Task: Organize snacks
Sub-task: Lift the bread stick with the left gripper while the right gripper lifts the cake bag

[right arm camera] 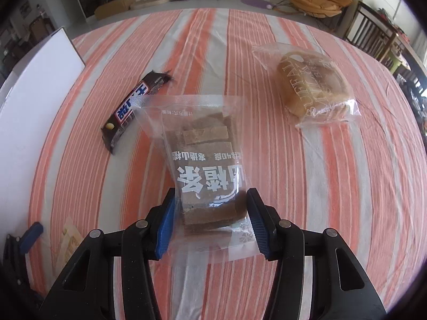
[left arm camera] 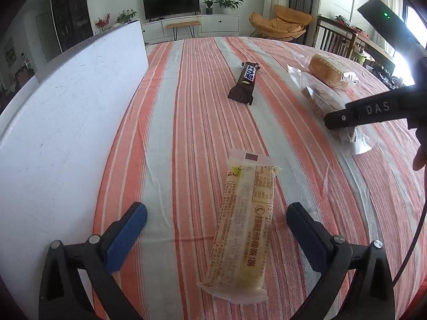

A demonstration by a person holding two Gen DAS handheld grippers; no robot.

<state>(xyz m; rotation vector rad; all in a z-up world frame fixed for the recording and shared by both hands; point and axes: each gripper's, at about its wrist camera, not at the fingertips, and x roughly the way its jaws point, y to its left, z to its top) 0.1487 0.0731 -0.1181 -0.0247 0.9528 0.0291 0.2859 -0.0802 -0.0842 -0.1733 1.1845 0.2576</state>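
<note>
My left gripper (left arm camera: 216, 226) is open, its fingers on either side of a long yellow snack pack (left arm camera: 244, 226) that lies on the striped tablecloth (left arm camera: 186, 106). My right gripper (right arm camera: 210, 224) is shut on a clear bag of brown hawthorn strips (right arm camera: 205, 160), which tilts up off the cloth. A brown chocolate bar (left arm camera: 245, 82) lies further out; it also shows in the right wrist view (right arm camera: 133, 109). A bagged bread bun (right arm camera: 312, 85) lies at the right; it also shows in the left wrist view (left arm camera: 328, 69).
A white board (left arm camera: 61, 133) stands along the table's left side. The right gripper's black body (left arm camera: 373, 112) shows at the right of the left wrist view. The left gripper's blue finger pad (right arm camera: 32, 233) shows at lower left of the right wrist view. Chairs stand beyond the table.
</note>
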